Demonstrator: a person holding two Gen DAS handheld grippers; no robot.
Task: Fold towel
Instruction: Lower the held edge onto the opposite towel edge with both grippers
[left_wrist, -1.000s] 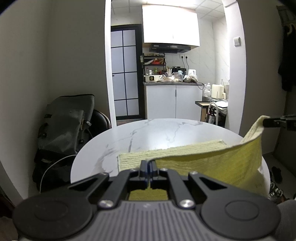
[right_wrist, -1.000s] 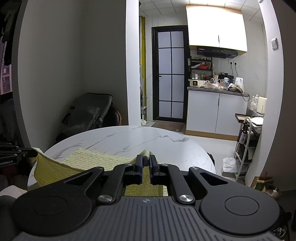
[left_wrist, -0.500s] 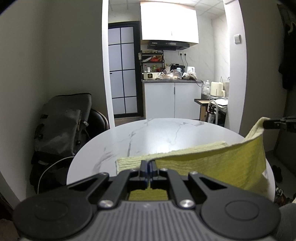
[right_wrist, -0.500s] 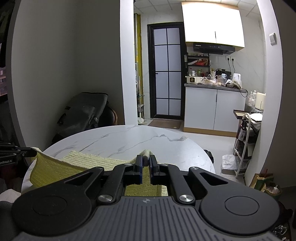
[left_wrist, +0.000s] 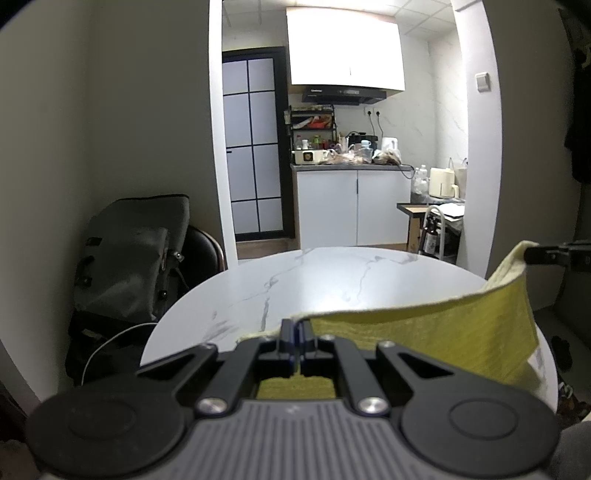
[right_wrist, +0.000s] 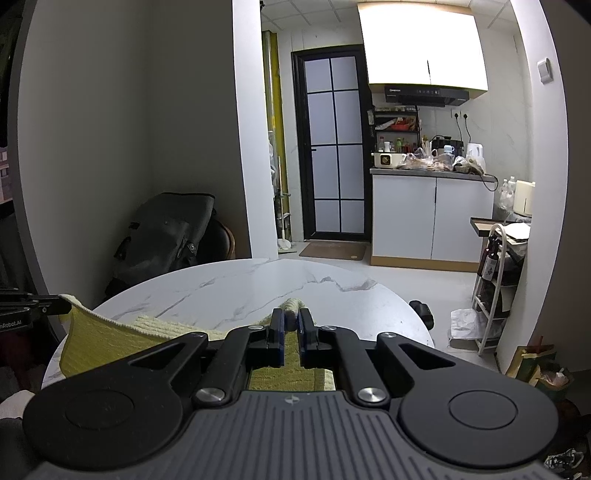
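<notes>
- Two tongs each pinch a corner of one yellow towel (left_wrist: 436, 339), and the cloth hangs as a sagging band between them above the near edge of the round marble desk (left_wrist: 332, 280).
- The left tongs (left_wrist: 296, 334) are clenched tight on the towel's edge; the fingers meet with almost no gap, and a strip of cloth shows below them, inside the frame of the tool.
- From the left tongs the towel runs off to the right and rises to its far corner, which the black tip of the right tongs (left_wrist: 543, 254) grips at the right edge of that view.
- The right tongs (right_wrist: 290, 323) are clamped on a bunched, rolled bit of the towel (right_wrist: 110, 343) that pokes up between the fingers (right_wrist: 276, 332).
- To the left of the right tongs the cloth sweeps away to the other corner, held by the left tongs (right_wrist: 48, 306) at the left edge of that view; a ribbed part of it lies on the desk (right_wrist: 258, 288) just ahead of the hanging band.
- Beyond both tongs, past the desk's far rim, a dark bag (left_wrist: 129, 258) sits on a chair by the wall.
- Farther ahead an opening leads to a kitchen with white cabinets (right_wrist: 432, 218) and a cluttered top.
</notes>
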